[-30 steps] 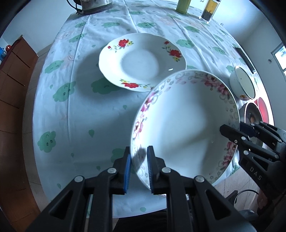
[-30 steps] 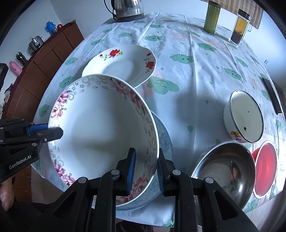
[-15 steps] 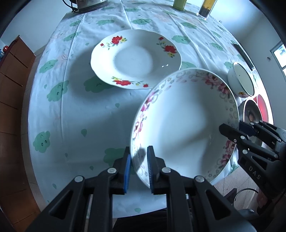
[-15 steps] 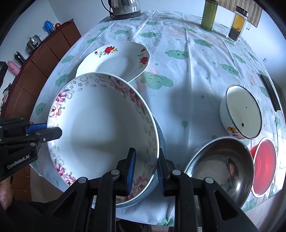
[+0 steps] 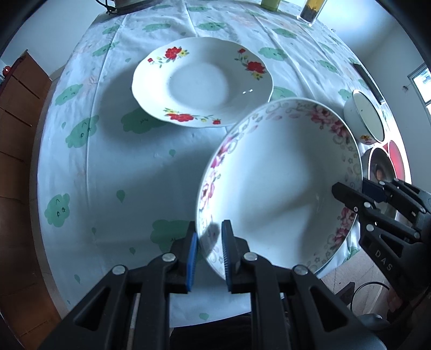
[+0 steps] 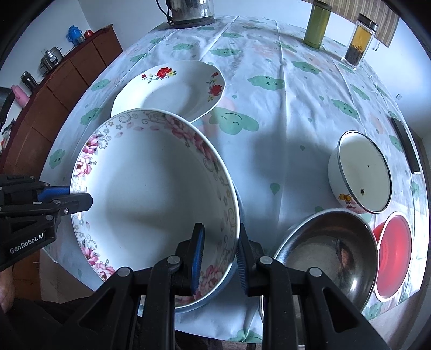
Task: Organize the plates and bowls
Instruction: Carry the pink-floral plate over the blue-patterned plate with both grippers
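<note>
A deep white bowl with pink flowers [image 5: 277,183] [image 6: 150,188] hangs just above the near table edge, held by opposite sides of its rim. My left gripper [image 5: 208,250] is shut on its left rim and shows in the right wrist view too [image 6: 72,196]. My right gripper [image 6: 219,253] is shut on its right rim and appears at the right of the left wrist view [image 5: 350,193]. A bluish rim [image 6: 212,293] peeks out under the bowl. A white plate with red flowers [image 5: 202,80] [image 6: 172,91] lies on the cloth just beyond.
To the right stand a white enamel bowl [image 6: 361,175], a steel bowl [image 6: 328,242] and a red bowl [image 6: 393,247]. A kettle [image 6: 191,10], green bottle [image 6: 317,24] and jar [image 6: 359,40] line the far edge. A wooden cabinet [image 6: 67,80] stands left.
Both grips on the flowered bowl are unchanged. The bowl has shifted slightly, and less of the blue-patterned plate under it shows in the right wrist view.
</note>
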A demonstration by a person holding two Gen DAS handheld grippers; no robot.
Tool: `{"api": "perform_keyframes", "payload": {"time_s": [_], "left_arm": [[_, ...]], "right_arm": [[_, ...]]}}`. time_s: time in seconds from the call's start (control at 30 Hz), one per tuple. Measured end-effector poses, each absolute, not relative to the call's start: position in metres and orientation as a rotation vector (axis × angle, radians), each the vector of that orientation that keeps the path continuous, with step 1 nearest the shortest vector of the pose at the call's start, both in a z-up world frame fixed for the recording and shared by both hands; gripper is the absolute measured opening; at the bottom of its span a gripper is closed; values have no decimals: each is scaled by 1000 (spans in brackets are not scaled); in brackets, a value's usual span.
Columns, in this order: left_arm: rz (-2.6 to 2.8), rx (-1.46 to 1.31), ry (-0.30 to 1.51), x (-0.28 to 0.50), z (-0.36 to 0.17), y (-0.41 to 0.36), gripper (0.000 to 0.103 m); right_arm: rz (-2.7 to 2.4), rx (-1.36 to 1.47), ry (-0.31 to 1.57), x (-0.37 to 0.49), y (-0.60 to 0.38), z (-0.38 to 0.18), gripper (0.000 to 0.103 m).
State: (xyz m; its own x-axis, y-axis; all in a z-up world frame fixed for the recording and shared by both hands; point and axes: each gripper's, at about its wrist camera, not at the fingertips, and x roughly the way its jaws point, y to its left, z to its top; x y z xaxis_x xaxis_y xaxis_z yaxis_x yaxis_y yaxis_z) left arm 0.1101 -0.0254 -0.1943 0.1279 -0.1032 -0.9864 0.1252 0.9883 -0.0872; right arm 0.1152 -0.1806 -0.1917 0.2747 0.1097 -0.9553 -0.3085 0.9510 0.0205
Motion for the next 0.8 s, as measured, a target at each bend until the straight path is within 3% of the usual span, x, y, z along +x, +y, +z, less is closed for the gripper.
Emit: {"api": "perform_keyframes", "payload": {"time_s": [0.8], "left_arm": [[-180, 28, 1445, 111, -200, -31, 13]], "right_arm": [[252, -291, 1237, 114, -169, -199, 26]]}}
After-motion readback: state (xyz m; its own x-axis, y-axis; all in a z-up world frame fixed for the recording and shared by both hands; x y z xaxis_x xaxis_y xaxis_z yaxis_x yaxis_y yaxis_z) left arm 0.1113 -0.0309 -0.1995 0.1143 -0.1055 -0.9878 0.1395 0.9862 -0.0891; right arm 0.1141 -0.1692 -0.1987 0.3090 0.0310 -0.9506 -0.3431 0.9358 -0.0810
